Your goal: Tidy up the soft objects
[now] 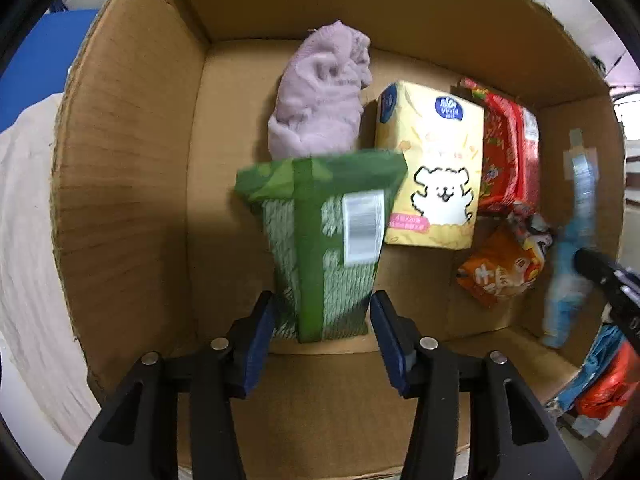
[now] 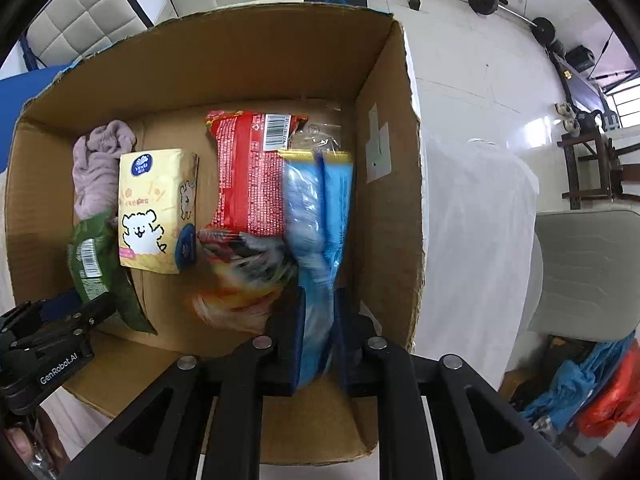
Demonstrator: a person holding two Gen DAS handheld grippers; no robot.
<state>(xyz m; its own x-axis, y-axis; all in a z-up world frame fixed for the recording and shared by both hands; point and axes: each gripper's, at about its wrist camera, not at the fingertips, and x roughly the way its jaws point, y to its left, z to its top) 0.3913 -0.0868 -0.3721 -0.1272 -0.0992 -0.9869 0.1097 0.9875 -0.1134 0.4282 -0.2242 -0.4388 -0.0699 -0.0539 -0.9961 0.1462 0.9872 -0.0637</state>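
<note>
Inside the cardboard box [image 2: 384, 208], the left hand-held gripper [image 1: 322, 326] pinches a green packet [image 1: 320, 240] left of the yellow tissue pack [image 1: 434, 168]; the right hand-held gripper [image 2: 318, 336] pinches a blue packet [image 2: 316, 220] right of it.

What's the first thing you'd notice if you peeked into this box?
Probably the yellow tissue pack with a smiling white puppy, lying mid-floor in the cardboard box, with a crumpled lilac cloth on one side and a red packet on the other. Then the two tools: the left tool holds a green packet by the cloth, and the right tool grips a blue packet against the box's right wall.
</note>
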